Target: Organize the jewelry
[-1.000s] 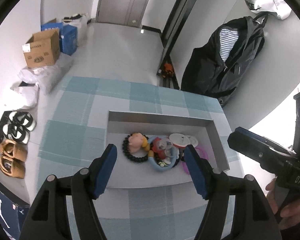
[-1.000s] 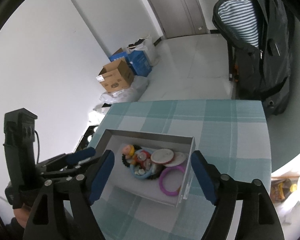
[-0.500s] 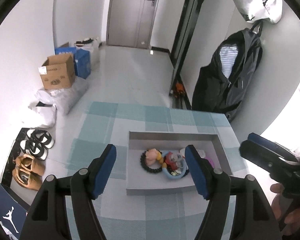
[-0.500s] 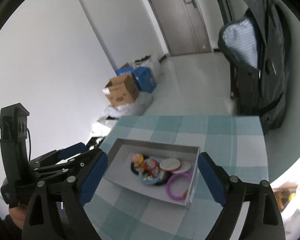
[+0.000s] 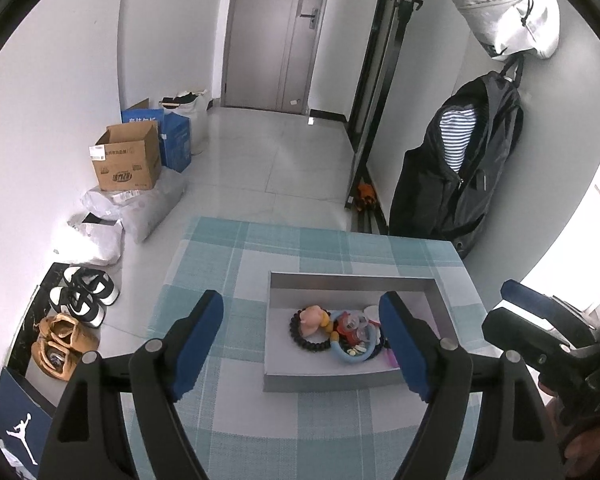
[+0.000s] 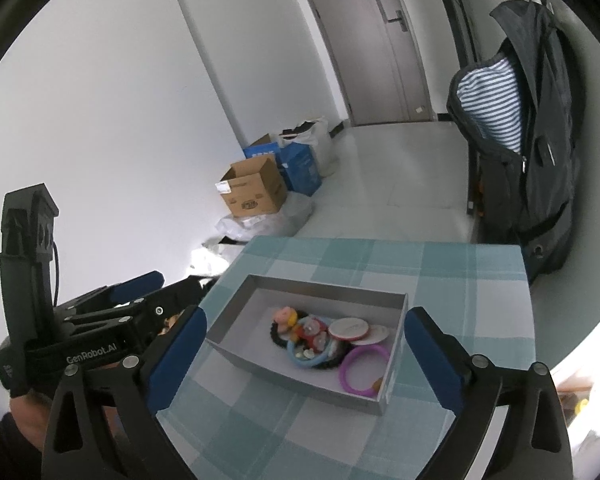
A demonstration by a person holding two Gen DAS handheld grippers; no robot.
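While I look along my left claw [image 5: 302, 342], its blue pads stand wide apart with nothing between them, above a desk [image 5: 236, 264] covered in teal-and-white check. On that cloth sits a shallow grey tray [image 5: 352, 278] holding the jewelry: a black bead bracelet [image 5: 306, 338] with a pink charm [image 5: 314, 317], a light blue ring [image 5: 350, 354] and small red pieces heaped together. At the right edge my right claw [image 5: 536, 328] shows from the side. On the floor to the left a brown cardboard box [image 5: 126, 162] carries print too small to read, and a dark blue bag [image 5: 20, 420] bears the white Jordan jumpman figure. A dark jacket [image 5: 460, 176] hangs on the wall.

From the right wrist view, my right claw [image 6: 304, 354] is likewise spread wide and empty, framing the tray [image 6: 324, 286]. A purple bangle [image 6: 364, 368] and two white discs [image 6: 354, 330] lie at its right end, beside the blue ring [image 6: 308, 356]. My left claw [image 6: 138, 286] reads "GenRobot.AI" along its body.
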